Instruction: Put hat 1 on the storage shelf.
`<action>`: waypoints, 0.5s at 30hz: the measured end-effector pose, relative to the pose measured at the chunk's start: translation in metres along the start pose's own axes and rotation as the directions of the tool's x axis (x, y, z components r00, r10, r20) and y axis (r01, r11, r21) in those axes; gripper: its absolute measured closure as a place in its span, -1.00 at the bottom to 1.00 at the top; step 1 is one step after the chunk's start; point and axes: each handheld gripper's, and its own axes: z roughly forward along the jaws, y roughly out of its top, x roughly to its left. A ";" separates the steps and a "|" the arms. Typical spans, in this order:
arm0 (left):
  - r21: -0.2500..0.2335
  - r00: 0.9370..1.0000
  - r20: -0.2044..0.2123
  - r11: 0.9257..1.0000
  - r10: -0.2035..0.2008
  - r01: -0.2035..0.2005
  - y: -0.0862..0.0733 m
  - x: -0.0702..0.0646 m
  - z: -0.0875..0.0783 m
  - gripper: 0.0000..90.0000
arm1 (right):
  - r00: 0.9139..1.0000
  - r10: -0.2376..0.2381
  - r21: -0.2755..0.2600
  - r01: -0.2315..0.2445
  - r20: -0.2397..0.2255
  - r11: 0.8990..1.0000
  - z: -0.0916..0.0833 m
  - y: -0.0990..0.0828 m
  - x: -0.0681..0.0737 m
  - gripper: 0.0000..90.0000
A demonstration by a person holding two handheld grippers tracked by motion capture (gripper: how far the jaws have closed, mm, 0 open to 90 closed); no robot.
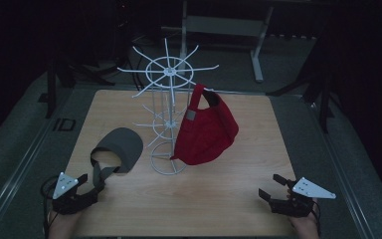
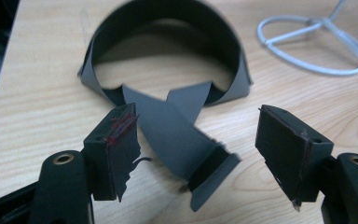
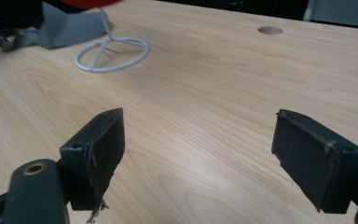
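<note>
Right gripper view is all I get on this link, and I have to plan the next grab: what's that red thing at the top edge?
Observer: A red cap hanging on the white wire rack, seen from the high view.
Operator: And the grey thing at top left?
Observer: A grey visor lying flat on the table, left of the rack's base ring.
Operator: Where's the left gripper?
Observer: The left gripper is open, its jaws on either side of the visor's strap ends.

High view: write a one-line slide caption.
Red cap hangs on a white wire rack; grey visor lies by the open left gripper; right gripper open.
</note>
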 end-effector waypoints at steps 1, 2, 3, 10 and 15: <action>0.011 1.000 -0.008 1.000 0.002 -0.001 0.000 0.000 0.003 -0.34 | 1.000 -0.005 0.005 0.004 0.008 1.000 0.000 -0.003 -0.001 -0.62; 0.020 1.000 -0.006 1.000 0.002 -0.002 0.000 0.000 0.005 -0.34 | 1.000 -0.007 0.011 0.007 0.016 1.000 0.000 -0.005 -0.002 -0.62; 0.025 1.000 -0.007 1.000 -0.003 0.003 0.000 0.000 0.007 -0.34 | 1.000 -0.006 0.015 0.006 0.023 1.000 0.000 -0.007 -0.003 -0.62; 0.090 0.998 -0.063 0.996 0.014 -0.008 0.006 -0.002 0.025 -0.33 | 0.998 0.048 0.019 -0.049 0.049 0.999 0.002 -0.018 -0.011 -0.62; 0.152 0.992 -0.119 0.988 0.048 -0.029 0.010 -0.006 0.037 -0.15 | 0.997 0.061 0.030 -0.063 0.053 0.998 0.005 -0.021 -0.013 -0.62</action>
